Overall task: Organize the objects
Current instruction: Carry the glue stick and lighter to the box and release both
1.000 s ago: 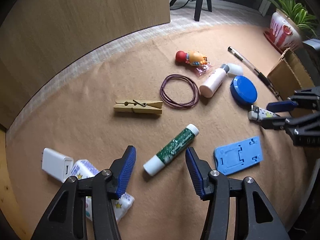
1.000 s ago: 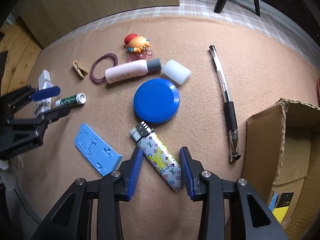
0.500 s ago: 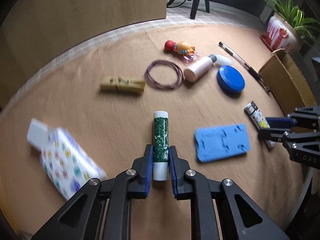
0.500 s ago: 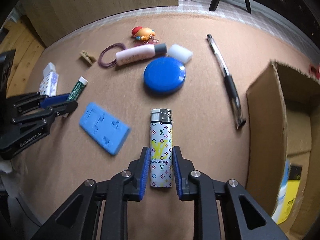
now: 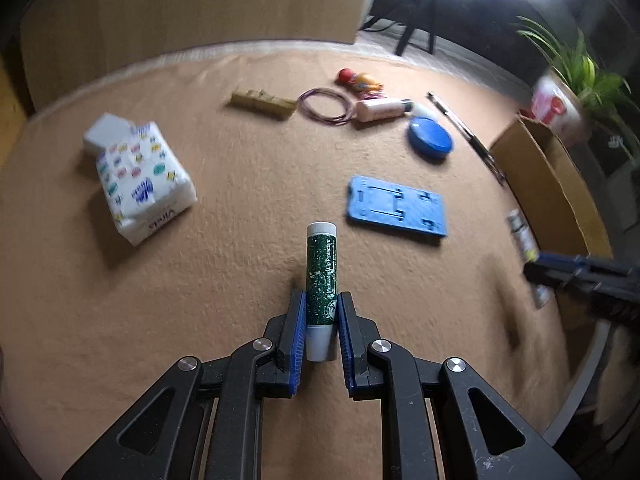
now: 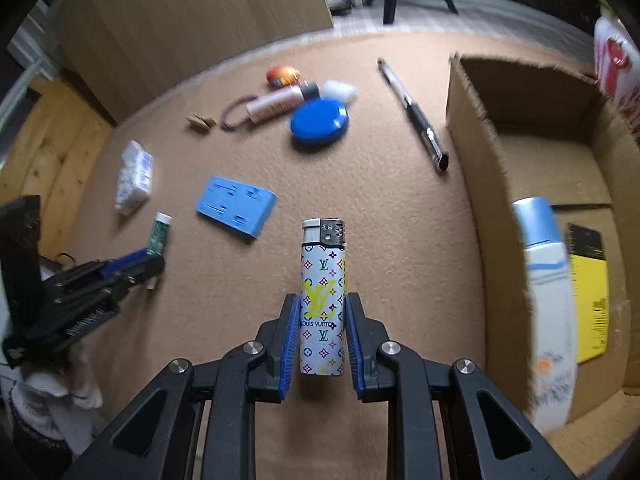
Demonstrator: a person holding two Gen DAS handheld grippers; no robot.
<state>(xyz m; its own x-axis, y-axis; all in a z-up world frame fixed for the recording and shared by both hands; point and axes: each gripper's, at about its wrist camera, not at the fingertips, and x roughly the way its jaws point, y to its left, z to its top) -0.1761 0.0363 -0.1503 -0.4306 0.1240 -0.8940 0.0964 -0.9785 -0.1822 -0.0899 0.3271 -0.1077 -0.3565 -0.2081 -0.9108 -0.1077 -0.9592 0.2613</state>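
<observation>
- The lip balm (image 5: 321, 276) is clamped in the left gripper (image 5: 321, 312) jaws, left of the box (image 6: 532, 184).
- The lighter (image 6: 323, 292) is clamped in the right gripper (image 6: 323, 320) jaws, beside the box.
- Carrying is judged underway; release over the box is called for next.

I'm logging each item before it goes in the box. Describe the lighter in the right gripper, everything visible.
The lighter is a slim, glossy-looking white body printed with small multicoloured monogram marks, a large yellow LV logo and the words "LOUIS VUITTON". A silver metal cap with a dark vent grille tops it. It points away from the camera, cap farthest, clamped at its lower half between the blue pads of the right gripper. It looks lifted off the tan mat; nothing else touches it.
</observation>
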